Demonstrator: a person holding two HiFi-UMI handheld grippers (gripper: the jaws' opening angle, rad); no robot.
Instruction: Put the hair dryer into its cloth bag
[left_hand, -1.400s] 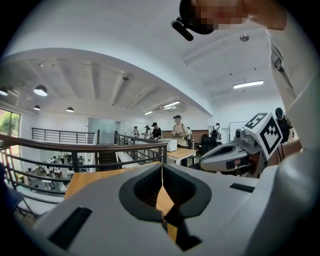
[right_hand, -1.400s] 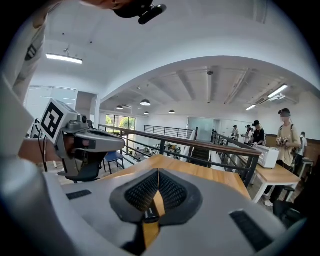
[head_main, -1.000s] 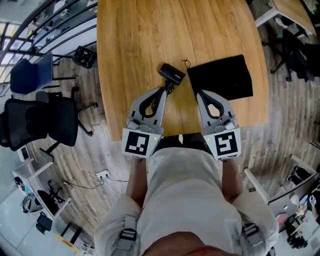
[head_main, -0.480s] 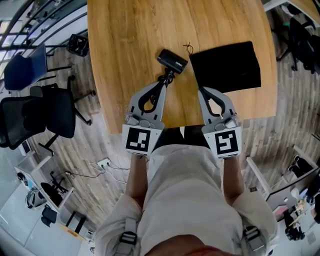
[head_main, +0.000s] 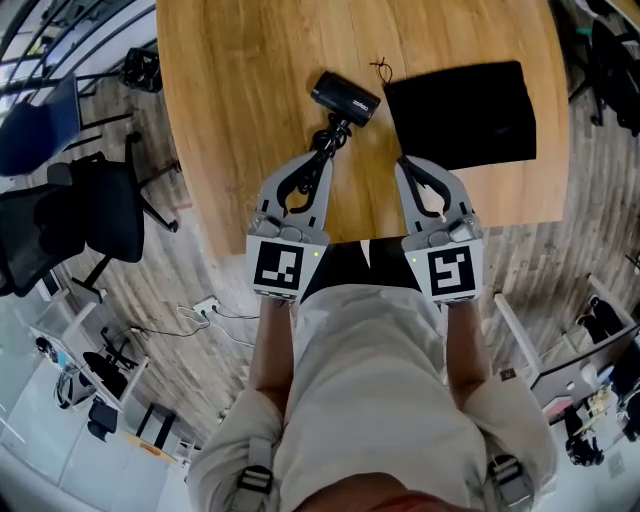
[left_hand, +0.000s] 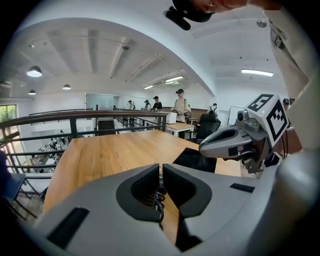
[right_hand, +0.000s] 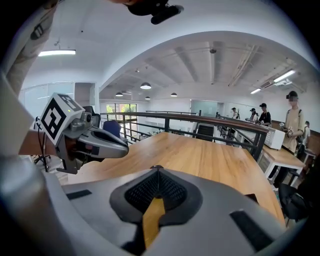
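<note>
A black hair dryer (head_main: 345, 100) lies on the wooden table (head_main: 250, 90), its coiled cord (head_main: 327, 142) trailing toward the near edge. To its right lies the flat black cloth bag (head_main: 460, 115), also seen in the left gripper view (left_hand: 195, 160). My left gripper (head_main: 322, 158) hangs over the cord's near end, jaws shut (left_hand: 161, 167); the cord (left_hand: 159, 199) shows through the gap beneath them. My right gripper (head_main: 403, 163) is level with it, short of the bag's near left corner, jaws shut and holding nothing (right_hand: 156, 168).
Black office chairs (head_main: 90, 225) and a blue chair (head_main: 35, 140) stand on the floor left of the table. Cables and a socket strip (head_main: 200, 312) lie on the floor. The table's near edge (head_main: 350, 245) runs under both grippers. A railing (right_hand: 210, 122) and distant people are beyond the table.
Both grippers have sunk toward the table, side by side, with jaws staying shut. The hair dryer and bag lie where they were.
</note>
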